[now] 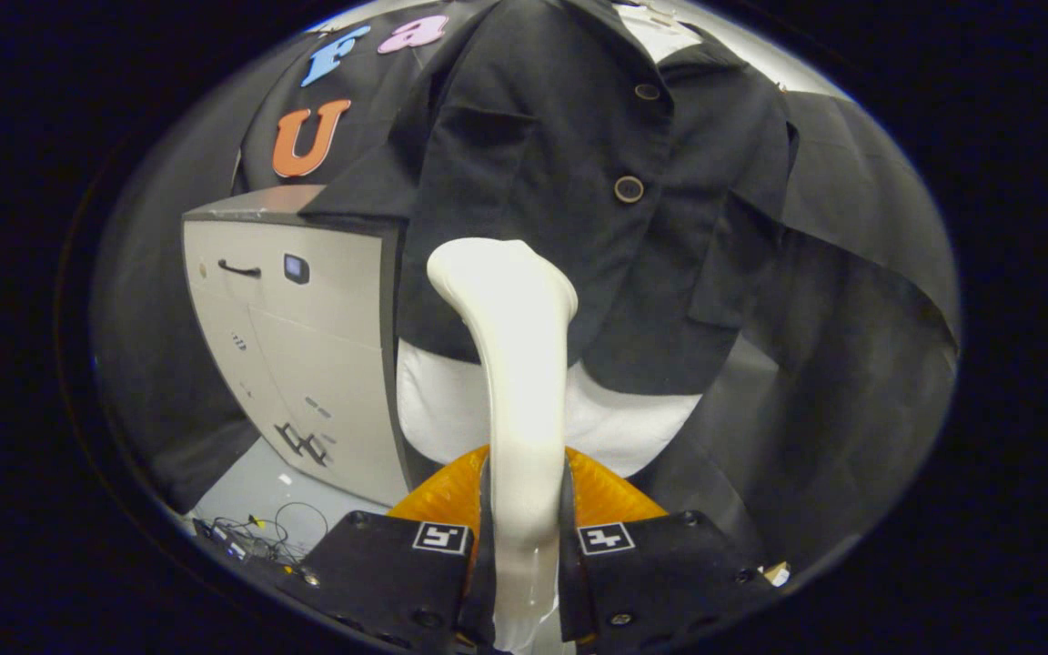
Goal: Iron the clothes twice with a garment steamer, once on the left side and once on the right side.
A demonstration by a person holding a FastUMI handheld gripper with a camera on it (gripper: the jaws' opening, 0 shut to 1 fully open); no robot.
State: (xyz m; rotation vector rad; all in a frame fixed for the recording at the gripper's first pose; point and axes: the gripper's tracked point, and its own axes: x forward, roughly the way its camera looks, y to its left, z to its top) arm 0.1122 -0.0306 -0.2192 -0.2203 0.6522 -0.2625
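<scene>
Both fingers of your gripper (524,537) clamp the steamer (510,346) by its smooth, rigid, likely slippery handle; the shirt (569,209) hangs soft, yielding to pressure.

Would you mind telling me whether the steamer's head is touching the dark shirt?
Cannot tell. In the gripper view the steamer, clamped in the tool, overlaps the dark shirt; no gap or contact shows.

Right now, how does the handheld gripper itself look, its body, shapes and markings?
The gripper has two broad, flat, dark block-shaped finger mounts with visible screws. Each mount carries a small square black-and-white marker tag near its inner edge. Behind the fingers sits an orange ribbed plastic part.
</scene>
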